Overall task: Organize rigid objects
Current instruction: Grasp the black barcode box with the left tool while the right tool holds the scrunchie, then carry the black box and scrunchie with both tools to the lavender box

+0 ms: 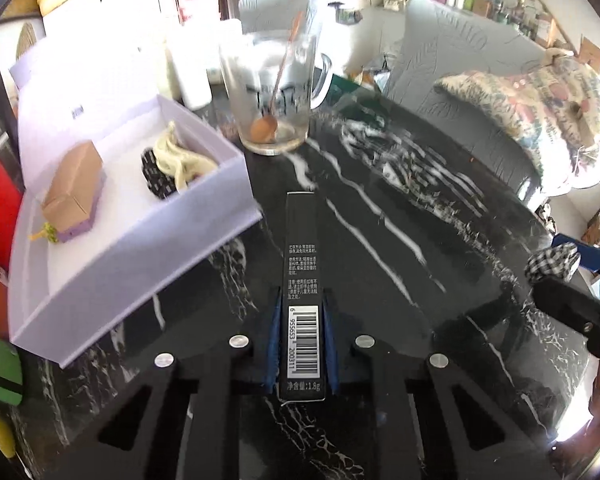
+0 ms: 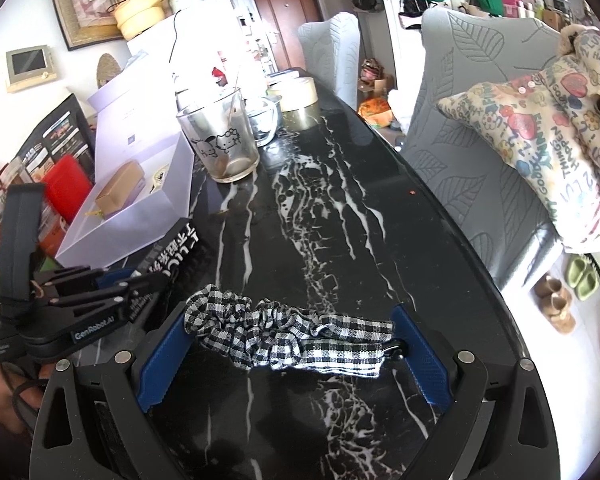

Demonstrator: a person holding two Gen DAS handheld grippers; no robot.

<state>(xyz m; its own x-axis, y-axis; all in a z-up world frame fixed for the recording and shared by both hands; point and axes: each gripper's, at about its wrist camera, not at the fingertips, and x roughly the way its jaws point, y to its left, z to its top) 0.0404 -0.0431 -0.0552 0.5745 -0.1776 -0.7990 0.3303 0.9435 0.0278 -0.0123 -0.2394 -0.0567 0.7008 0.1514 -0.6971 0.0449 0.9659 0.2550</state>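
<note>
Lavender box is the biggest piece in play, sitting open on the black marble table to the left of everything; inside it there's already a tan carton, a cream cord and something dark and knobbly next to it, so it looks like the drop-off spot; that's a guess from the contents, not a given. Just beyond the box's far corner stands a glass mug with a spoon leaning in it.

Next down in size, the slim black carton; the left gripper has it pinched between its blue pads, clamped near the barcode end, with the carton's long axis running straight out ahead along the fingers and pointing roughly at the mug. The box lies ahead and to the left of that tip, so the move to come probably turns on swinging the nose leftward over the box wall; the left hand is clearly the nearer one to the box.

Smallest bit: the checked scrunchie; it lies flat on the table stretched crosswise between the fingers of the right gripper, which are spread wide, one blue pad near each end of it; nothing gripped there yet.
</note>
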